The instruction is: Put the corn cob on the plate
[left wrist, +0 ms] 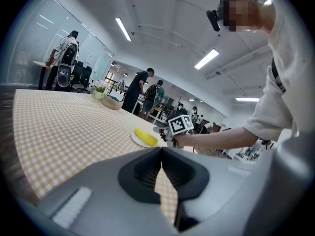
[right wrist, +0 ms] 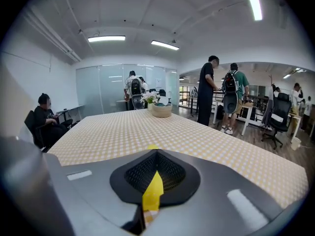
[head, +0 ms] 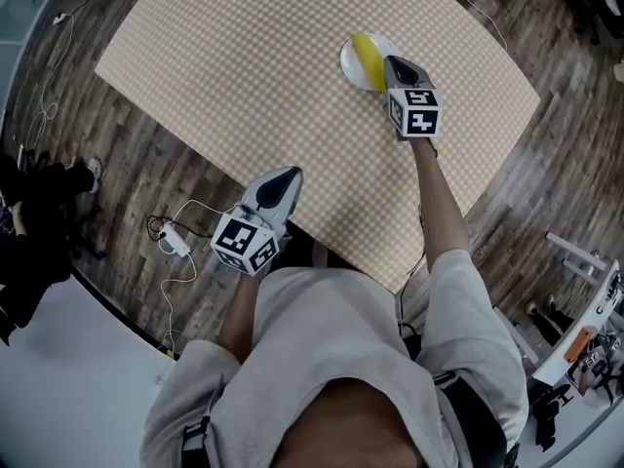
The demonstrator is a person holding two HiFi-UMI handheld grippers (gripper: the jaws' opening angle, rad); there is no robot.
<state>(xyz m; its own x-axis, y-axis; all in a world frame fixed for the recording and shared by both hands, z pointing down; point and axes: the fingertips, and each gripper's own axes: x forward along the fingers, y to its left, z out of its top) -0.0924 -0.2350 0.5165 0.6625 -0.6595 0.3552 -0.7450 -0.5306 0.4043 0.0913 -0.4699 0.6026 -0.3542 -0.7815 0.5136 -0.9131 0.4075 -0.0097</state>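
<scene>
Head view: the corn cob (head: 368, 58) lay on the white plate (head: 348, 63), upper centre-right on the checked table (head: 244, 57), with the right gripper (head: 392, 62) just beside it. The left gripper (head: 291, 175) hung at lower centre. Left gripper view: its jaws were pressed together, empty. Right gripper view: its jaws were pressed together, with yellow showing behind them.
</scene>
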